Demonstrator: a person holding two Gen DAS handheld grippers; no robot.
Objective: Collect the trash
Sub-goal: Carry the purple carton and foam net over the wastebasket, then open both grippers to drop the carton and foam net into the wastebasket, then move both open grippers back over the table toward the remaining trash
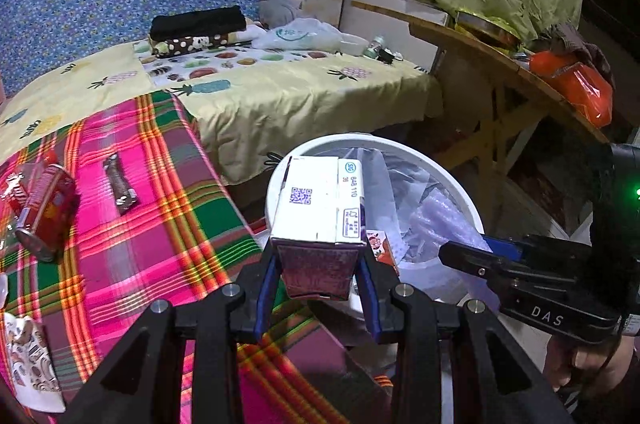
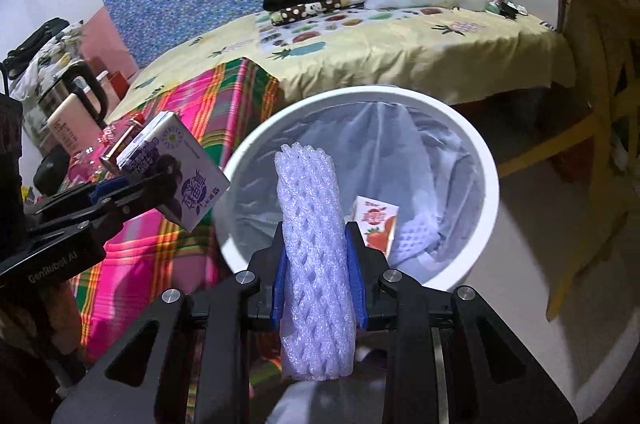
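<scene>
A purple-and-white drink carton [image 1: 316, 224] is clamped between the blue pads of the left gripper [image 1: 318, 278], held at the rim of a white bin [image 2: 360, 95] w/ a plastic liner. A roll of white foam netting [image 2: 314, 264] is pinched upright in the right gripper [image 2: 318, 278], over the bin's near edge. A red carton [image 2: 376, 224] is seen inside the bin. A red can [image 1: 48, 212] lies on the plaid cloth [image 1: 160, 207] to the left.

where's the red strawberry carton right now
The strawberry carton is already inside the white bin, on the liner beside a foam net; in the right wrist view it shows just right of the foam net roll the right gripper holds.
</scene>
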